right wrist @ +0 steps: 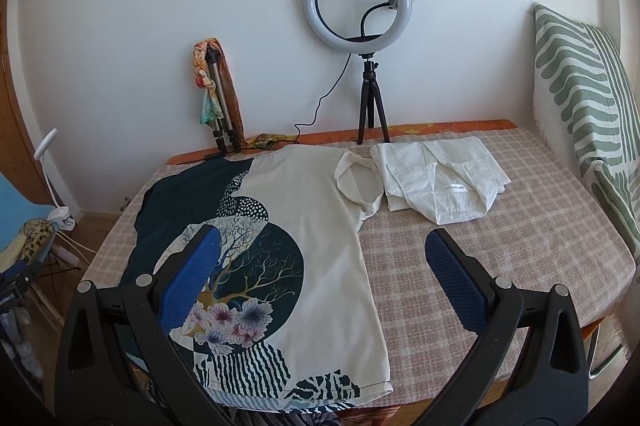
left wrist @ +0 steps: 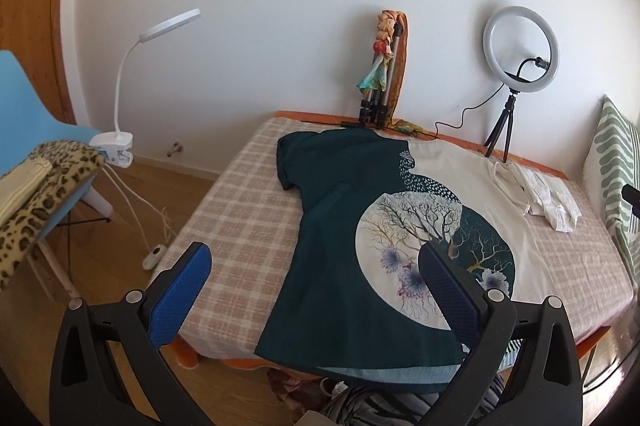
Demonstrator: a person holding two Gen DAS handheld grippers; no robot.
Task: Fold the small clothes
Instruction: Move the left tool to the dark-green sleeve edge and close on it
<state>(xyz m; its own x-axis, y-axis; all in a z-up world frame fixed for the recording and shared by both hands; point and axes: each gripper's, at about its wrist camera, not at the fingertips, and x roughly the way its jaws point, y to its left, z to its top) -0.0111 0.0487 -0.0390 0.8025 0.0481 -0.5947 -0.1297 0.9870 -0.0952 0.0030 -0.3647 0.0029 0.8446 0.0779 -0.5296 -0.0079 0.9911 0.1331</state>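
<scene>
Both grippers hang above the near edge of the checked bed cover [right wrist: 480, 266], and neither has anything in it. The left gripper [left wrist: 316, 278] stands with its blue pads wide apart, and so does the right gripper [right wrist: 320, 266], wide and empty.

Between them lies the printed T-shirt [right wrist: 304, 226], spread flat on the cover, half dark teal, half cream, with a round tree-and-flower print across the middle. Its long axis runs from the near edge toward the wall: the hem sits closest and hangs slightly over the edge, the shoulders lie at the far end beside the ring light [right wrist: 358, 6] on its tripod. The teal sleeve [left wrist: 286, 162] sticks out on the left; the cream sleeve [right wrist: 358, 186] on the right is bunched, just beside a folded white shirt [right wrist: 440, 182].

The step looks like a first lengthwise fold, not yet started. To do it well, I'd say each gripper should take one side edge, one near the hem and one near the shoulder, pinch a single layer cleanly, and carry it over evenly so the fold line stays parallel to the long axis. That bunched cream sleeve wants flattening first, or it will lump.
</scene>
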